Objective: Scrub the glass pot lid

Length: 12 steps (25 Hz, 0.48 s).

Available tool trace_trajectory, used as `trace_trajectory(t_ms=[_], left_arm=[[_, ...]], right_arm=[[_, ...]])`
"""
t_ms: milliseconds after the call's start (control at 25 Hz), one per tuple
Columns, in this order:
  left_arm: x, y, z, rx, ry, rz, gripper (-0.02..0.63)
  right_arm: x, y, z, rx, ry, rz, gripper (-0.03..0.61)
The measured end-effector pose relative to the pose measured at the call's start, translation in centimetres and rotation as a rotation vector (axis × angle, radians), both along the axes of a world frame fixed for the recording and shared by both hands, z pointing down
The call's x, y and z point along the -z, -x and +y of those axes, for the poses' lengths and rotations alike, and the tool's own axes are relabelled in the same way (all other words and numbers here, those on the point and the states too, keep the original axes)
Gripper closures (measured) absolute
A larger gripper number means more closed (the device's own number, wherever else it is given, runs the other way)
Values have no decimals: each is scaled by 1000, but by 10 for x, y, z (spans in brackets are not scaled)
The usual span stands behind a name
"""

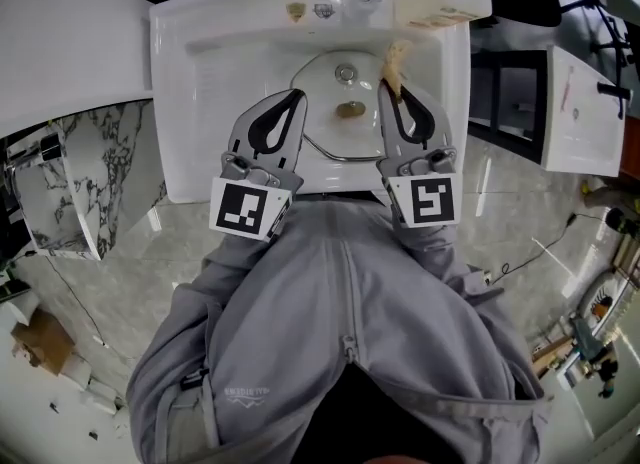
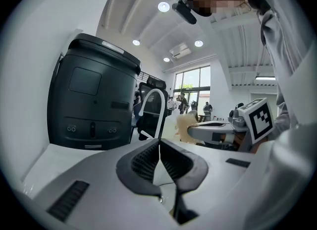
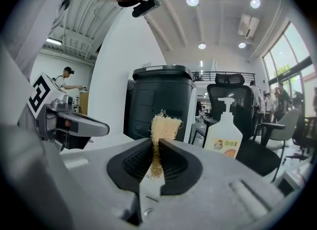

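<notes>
The glass pot lid (image 1: 338,132) lies knob-up in the sink (image 1: 200,42), contained for wet work. The right gripper (image 1: 388,87) clamps a loofah scrubber (image 1: 396,60), its fibres protruding to meet the glass. The left gripper (image 1: 297,95) is closed on nothing and hovers near the lid's edge, probably to steady it.

No text is legible: the soap bottle (image 3: 225,137) label and trousers (image 1: 330,322) logo are too small.
</notes>
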<state>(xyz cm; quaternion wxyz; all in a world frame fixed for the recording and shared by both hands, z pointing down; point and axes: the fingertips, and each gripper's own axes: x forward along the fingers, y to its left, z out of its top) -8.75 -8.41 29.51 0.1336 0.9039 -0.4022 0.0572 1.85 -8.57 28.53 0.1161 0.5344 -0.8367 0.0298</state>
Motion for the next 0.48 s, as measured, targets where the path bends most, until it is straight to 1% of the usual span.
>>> trace_trajectory(t_ms=[120, 480], left_arm=[[-12, 0, -1, 4, 33, -17, 604], [-59, 4, -10, 33, 69, -90, 604]], right_arm=[[-18, 0, -8, 32, 20, 20, 549], [-72, 13, -28, 174, 82, 65, 549]])
